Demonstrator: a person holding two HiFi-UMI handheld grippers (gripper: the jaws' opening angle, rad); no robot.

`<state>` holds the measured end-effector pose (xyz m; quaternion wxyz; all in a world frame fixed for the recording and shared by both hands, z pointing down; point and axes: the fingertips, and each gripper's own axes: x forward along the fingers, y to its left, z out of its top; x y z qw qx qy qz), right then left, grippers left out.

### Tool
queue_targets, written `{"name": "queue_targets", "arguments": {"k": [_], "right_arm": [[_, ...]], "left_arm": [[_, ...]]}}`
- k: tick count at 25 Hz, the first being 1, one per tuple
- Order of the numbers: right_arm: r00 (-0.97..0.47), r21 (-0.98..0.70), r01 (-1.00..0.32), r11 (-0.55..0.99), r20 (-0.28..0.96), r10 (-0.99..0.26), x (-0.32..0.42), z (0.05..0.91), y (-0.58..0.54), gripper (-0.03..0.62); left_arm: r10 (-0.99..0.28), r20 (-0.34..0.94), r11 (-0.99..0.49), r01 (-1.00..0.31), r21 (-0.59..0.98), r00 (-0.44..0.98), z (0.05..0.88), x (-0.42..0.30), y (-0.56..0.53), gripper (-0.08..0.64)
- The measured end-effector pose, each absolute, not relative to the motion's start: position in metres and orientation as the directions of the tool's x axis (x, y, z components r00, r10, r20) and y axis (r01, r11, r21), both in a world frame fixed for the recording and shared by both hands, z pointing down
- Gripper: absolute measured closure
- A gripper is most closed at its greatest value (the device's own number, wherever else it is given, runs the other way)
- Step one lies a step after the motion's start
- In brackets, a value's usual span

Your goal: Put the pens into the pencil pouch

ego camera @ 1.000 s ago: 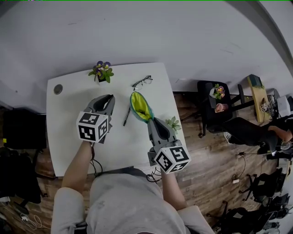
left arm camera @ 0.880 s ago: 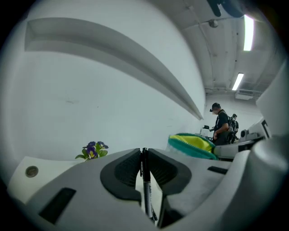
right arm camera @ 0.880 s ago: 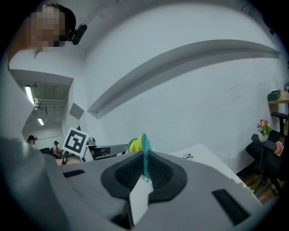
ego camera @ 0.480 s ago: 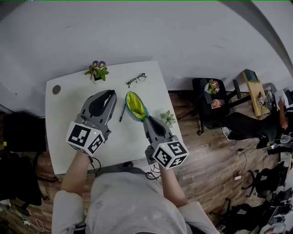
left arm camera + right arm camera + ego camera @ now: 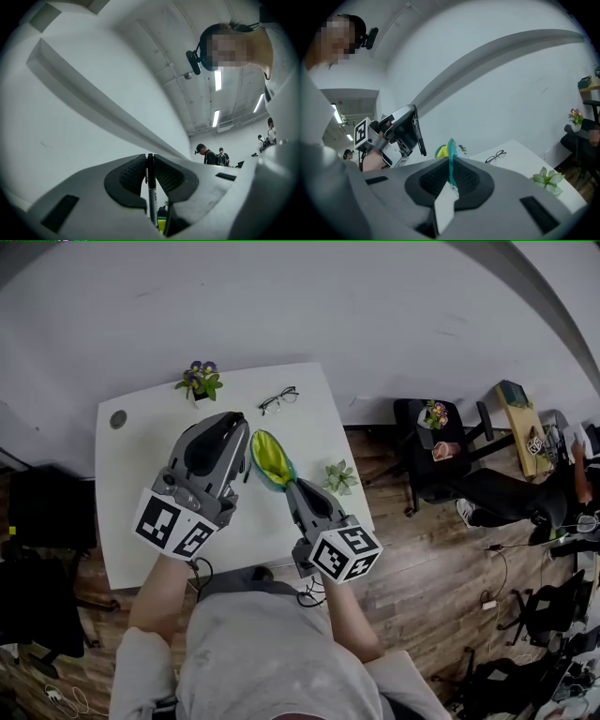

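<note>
A black pen (image 5: 151, 187) stands clamped between the pads of my left gripper (image 5: 150, 161), which is tilted upward above the white table (image 5: 141, 484). From the right gripper view the same pen (image 5: 420, 138) hangs from the left gripper (image 5: 412, 124), high and to the left. The teal pouch with yellow lining (image 5: 267, 457) gapes open just right of the left gripper (image 5: 232, 425). My right gripper (image 5: 292, 488) is shut on the pouch's near edge; the teal rim (image 5: 451, 164) and a white tag sit between its pads.
Eyeglasses (image 5: 278, 399) lie at the table's far side, a potted flower (image 5: 200, 382) at the far left. A small green plant (image 5: 339, 476) stands by the right edge, close to the right gripper. A round grommet (image 5: 117, 418) marks the left corner. Chairs (image 5: 431, 451) stand to the right.
My left gripper has risen off the table and tipped upward, carrying the pen. The right gripper and the pouch have shifted slightly left, toward it.
</note>
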<state>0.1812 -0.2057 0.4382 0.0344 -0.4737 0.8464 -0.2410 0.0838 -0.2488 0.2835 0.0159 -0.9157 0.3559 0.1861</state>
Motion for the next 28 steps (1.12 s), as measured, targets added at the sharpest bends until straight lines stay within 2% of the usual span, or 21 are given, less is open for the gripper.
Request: {"name": "queue_targets", "arguments": {"k": [8,28], "right_arm": [[-0.585,-0.452,-0.76,0.468,0.16,-0.795,0.171,0.436,-0.196,0.548],[-0.606,-0.487,-0.717,0.499,0.081,-0.791,0.166,0.414,-0.193,0.548]], "left_arm": [[-0.603,-0.415,-0.779,-0.616,0.118,0.682,0.272,0.104,-0.241,0.489],[-0.606,-0.358,-0.772,-0.634,0.046,0.711,0.292,0.12,-0.233,0.488]]}}
